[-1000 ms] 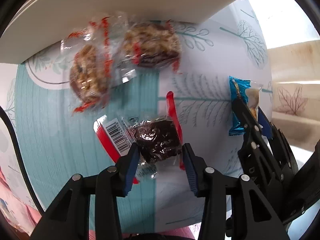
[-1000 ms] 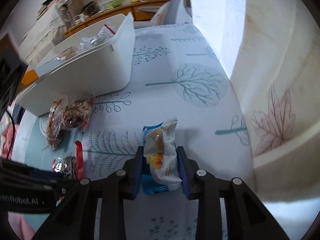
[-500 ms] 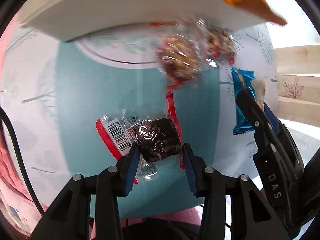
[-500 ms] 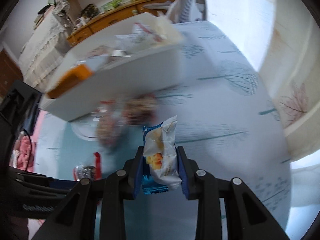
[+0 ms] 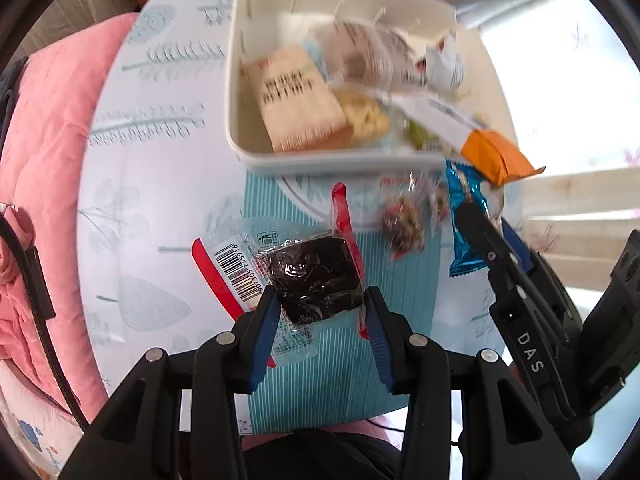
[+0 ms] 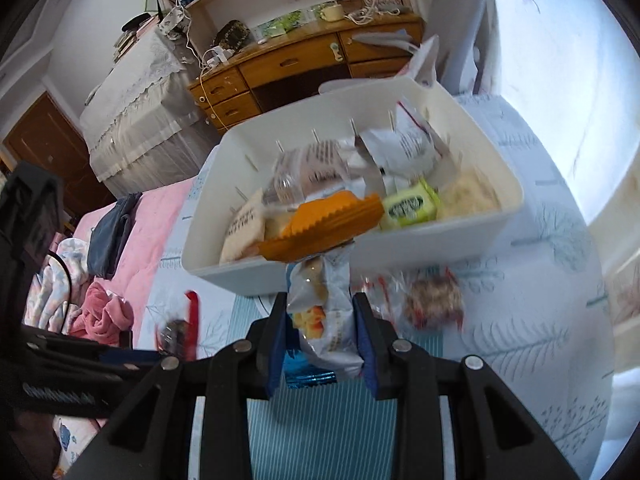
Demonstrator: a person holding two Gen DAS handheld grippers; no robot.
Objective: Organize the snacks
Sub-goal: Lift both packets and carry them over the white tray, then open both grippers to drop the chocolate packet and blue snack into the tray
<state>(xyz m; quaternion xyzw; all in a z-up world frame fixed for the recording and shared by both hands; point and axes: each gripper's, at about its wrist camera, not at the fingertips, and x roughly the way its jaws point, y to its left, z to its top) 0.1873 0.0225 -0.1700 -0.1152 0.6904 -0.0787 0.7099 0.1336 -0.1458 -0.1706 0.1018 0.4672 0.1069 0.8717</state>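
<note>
White plastic bin (image 5: 240, 92) already holds several snacks; left tongs (image 5: 320, 320) clamp a dark brownie packet (image 5: 316, 276), right tongs (image 6: 320, 320) a blue-white packet (image 6: 324, 312); nut clusters (image 6: 432, 300) remain.

Wooden desk (image 6: 304, 60), lace-covered cabinet (image 6: 136, 104), bright window (image 6: 560, 40).

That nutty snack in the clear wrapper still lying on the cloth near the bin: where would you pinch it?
Across the lumpy middle of the nut cluster snack, coming straight down from above. It lies flat on the tablecloth, and its crinkly wrapper ends look too flimsy to hold.
</note>
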